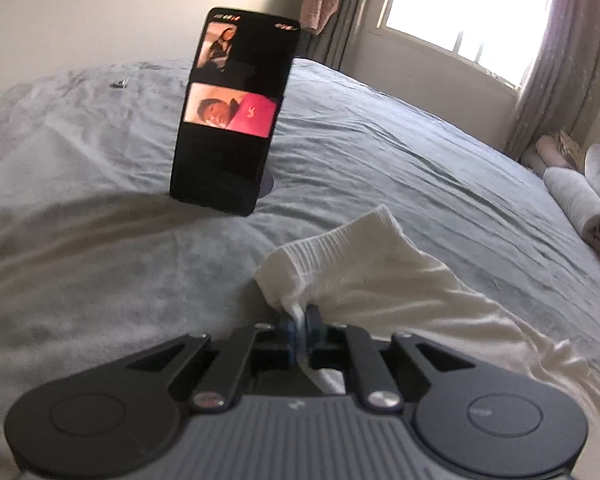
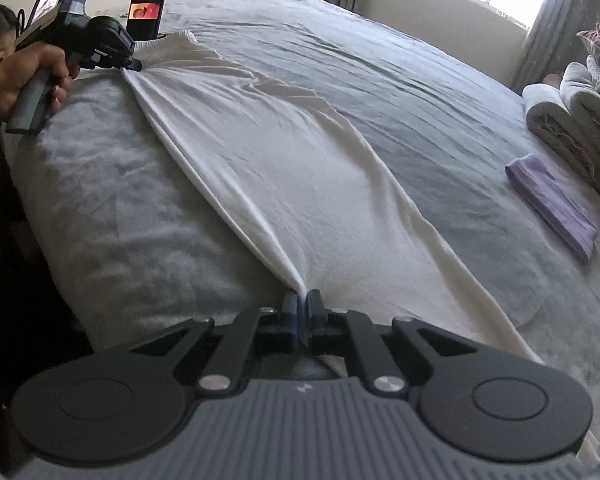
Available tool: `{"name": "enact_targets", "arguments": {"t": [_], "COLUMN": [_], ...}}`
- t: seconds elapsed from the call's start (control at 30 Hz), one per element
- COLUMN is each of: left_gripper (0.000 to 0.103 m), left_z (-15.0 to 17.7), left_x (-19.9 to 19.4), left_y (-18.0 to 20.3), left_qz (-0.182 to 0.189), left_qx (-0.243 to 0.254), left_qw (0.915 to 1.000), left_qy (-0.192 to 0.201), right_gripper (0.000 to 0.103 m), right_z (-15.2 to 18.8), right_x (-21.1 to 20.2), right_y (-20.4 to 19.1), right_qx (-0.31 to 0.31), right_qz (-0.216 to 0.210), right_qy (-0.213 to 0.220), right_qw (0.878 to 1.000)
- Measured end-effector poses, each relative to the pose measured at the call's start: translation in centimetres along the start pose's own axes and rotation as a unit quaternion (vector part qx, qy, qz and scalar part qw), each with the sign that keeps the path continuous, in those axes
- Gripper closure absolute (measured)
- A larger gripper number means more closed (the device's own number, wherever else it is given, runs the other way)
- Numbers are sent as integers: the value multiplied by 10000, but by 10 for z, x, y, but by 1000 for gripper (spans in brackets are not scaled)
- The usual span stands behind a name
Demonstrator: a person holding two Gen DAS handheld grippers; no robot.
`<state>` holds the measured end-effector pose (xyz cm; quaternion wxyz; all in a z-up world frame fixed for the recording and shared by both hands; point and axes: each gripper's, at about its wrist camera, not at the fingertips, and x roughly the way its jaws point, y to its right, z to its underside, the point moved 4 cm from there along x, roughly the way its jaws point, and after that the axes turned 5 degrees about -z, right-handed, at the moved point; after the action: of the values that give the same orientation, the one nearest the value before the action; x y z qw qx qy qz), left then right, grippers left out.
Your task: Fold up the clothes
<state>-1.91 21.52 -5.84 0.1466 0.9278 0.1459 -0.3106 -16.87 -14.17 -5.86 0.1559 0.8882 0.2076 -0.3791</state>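
A white garment (image 2: 284, 168) lies stretched lengthwise across the grey bed (image 2: 380, 64). My right gripper (image 2: 302, 312) is shut on the garment's near edge by the bed's front. My left gripper (image 1: 300, 320) is shut on the far end, next to a ribbed cuff (image 1: 320, 256). In the right wrist view the left gripper (image 2: 134, 65) shows at the far left, held by a hand, pinching the cloth. The fabric is pulled taut between the two grippers.
A phone (image 1: 232, 112) stands upright on the bed behind the garment, screen lit. A folded lilac cloth (image 2: 552, 204) lies on the bed at right. Rolled blankets (image 2: 560, 112) are stacked at the far right. A window (image 1: 464, 8) is behind.
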Motion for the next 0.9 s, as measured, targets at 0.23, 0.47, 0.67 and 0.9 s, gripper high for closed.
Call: {"name": "enact_targets", "arguments": {"t": [0.23, 0.47, 0.67, 0.9], "left_gripper": [69, 63, 64, 64], "left_z": [12, 38, 67, 101], "left_x": [-26, -62, -93, -130], "left_y": [3, 32, 76, 149], "left_qz": [321, 838, 1545, 2515], "left_qx": [68, 305, 798, 1710], "left_qw": [9992, 9949, 9825, 9498], "left_qy": [-209, -464, -666, -734], "right_gripper": [68, 64, 59, 59], "right_z": [7, 44, 74, 109], "right_x": [-18, -48, -82, -118], "right_y": [19, 59, 91, 134], "right_qx": [612, 1401, 1863, 2524], "right_qz": [-151, 87, 515, 1034], "right_qy": [-54, -63, -67, 72], "right_qw": [9980, 9901, 9811, 9621]}}
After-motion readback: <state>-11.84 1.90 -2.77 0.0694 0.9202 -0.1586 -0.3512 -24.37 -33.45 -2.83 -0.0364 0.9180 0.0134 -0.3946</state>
